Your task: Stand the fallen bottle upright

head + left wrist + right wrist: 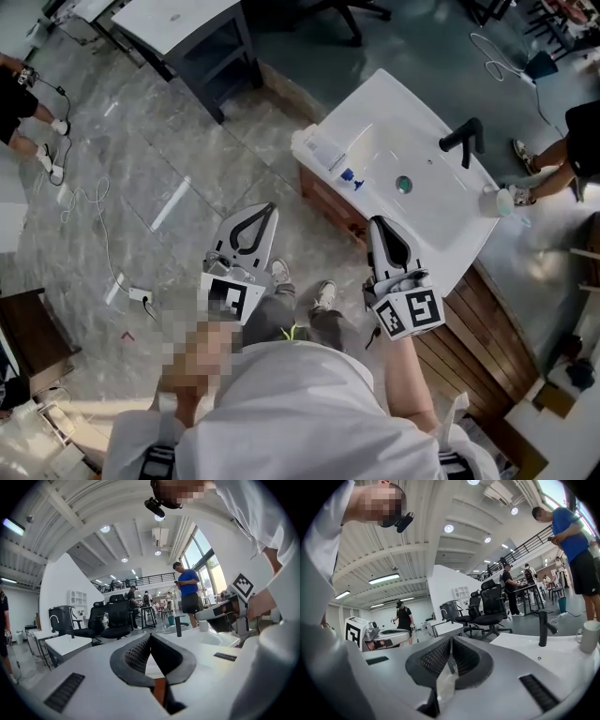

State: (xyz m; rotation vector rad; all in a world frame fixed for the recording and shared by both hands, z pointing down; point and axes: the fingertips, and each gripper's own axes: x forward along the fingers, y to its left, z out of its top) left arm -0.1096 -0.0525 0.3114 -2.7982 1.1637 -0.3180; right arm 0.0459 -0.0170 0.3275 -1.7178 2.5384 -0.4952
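- The left gripper (270, 208) and the right gripper (376, 222) are held side by side at waist height. Both are aimed toward 1 o'clock, where the white worktop (427, 246) with its basin stands. This is judged to be an approach, since nothing is reached yet.
- In the left gripper view, the fingers (138, 654) are seen pressed together at the tips, with nothing between them. In the right gripper view, the fingers (432, 659) are likewise closed and empty.
- No bottle can be made out for certain. A clear oblong thing (325, 150) is seen lying flat at the worktop's 10 o'clock end, with small blue pieces (349, 176) just beside it. It is judged the likely fallen bottle, and it is well apart from both grippers.
- The fingers would have to be spread before any grasp could be made.
- Counted: two grippers, one black tap (464, 141), one drain (404, 185) and one white cup (500, 200) at the worktop's 3 o'clock end.
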